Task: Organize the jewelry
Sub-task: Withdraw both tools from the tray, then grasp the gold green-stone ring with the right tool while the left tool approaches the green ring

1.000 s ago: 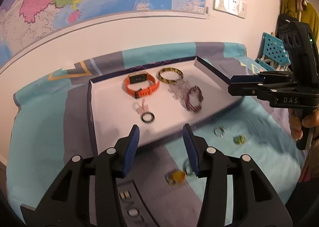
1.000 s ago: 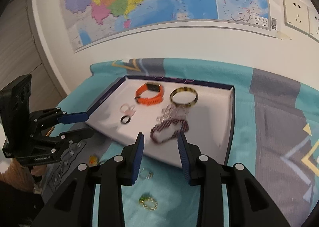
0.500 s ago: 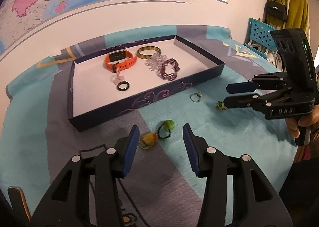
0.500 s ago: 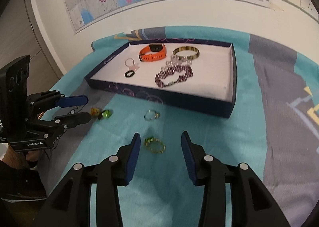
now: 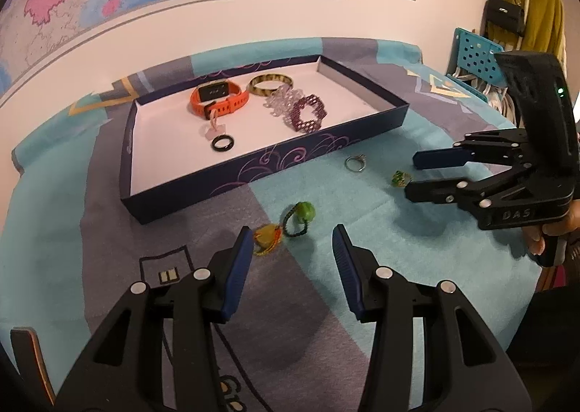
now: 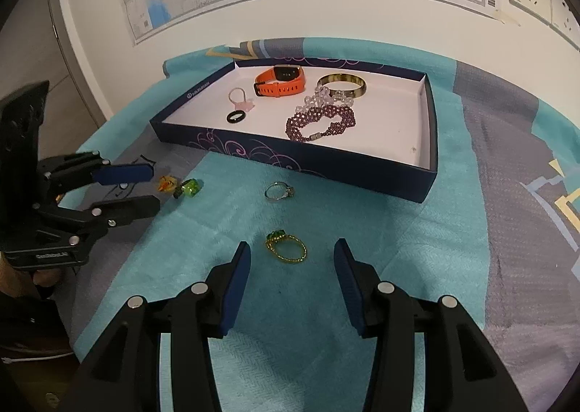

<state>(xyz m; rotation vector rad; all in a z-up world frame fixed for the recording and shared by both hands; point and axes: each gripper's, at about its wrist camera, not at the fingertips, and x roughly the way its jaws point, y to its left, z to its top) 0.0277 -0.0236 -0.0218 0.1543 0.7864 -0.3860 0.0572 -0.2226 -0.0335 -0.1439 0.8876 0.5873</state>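
Note:
A dark blue tray (image 5: 253, 173) (image 6: 429, 129) holds an orange watch (image 5: 219, 100), a gold bangle (image 5: 270, 84), clear and purple bead bracelets (image 5: 306, 113) and a black ring (image 5: 222, 142). On the cloth lie a yellow-stone ring (image 5: 266, 236), a green-bead ring (image 5: 302, 214), a silver ring (image 5: 355, 162) (image 6: 278, 191) and a gold ring with a green stone (image 6: 286, 249) (image 5: 400, 178). My left gripper (image 5: 291, 245) is open just short of the yellow and green rings. My right gripper (image 6: 291, 263) is open, the gold ring between its fingertips.
The table is covered by a teal and grey cloth (image 6: 489, 231). A wall with a map stands behind the tray. A blue perforated rack (image 5: 475, 53) and hanging clothes are at the far right. Each gripper shows in the other's view.
Both grippers have pulled back from over the tray and dropped low toward the loose rings on the cloth in front of it. Both stay open.

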